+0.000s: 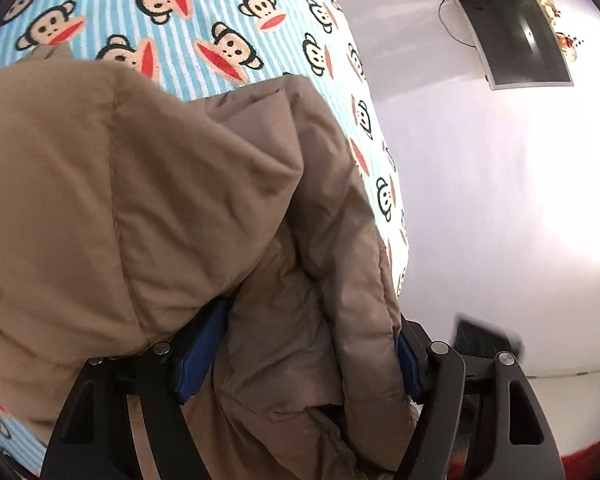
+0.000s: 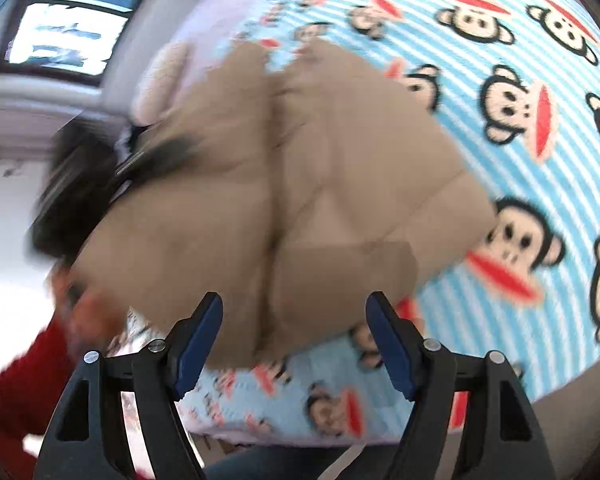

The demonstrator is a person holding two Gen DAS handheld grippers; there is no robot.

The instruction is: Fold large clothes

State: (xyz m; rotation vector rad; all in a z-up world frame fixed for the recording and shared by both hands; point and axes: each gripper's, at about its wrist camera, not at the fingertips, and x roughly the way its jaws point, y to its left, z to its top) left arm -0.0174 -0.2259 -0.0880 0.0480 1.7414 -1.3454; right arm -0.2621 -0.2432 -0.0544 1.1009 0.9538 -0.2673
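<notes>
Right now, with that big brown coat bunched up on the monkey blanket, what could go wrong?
1. The left gripper has thick, puffy jacket bunched between its fingers; the slippery padding might slide out mid-fold.
2. The right gripper is open and holds nothing, so one side of the jacket may sag and fold unevenly.
3. The jacket lies near the edge of the monkey blanket; a pull could drag it off.

Jacket [image 1: 140, 200] is matt tan quilted cloth, soft & puffy w/ stitched seams. Blanket [image 1: 204, 32] looks fuzzy fleece, monkey print. Left gripper [image 1: 300, 360] is matt black plastic, blue rubbery pads [image 1: 202, 352], shiny metal pins; TV [image 1: 512, 24] glossy
</notes>
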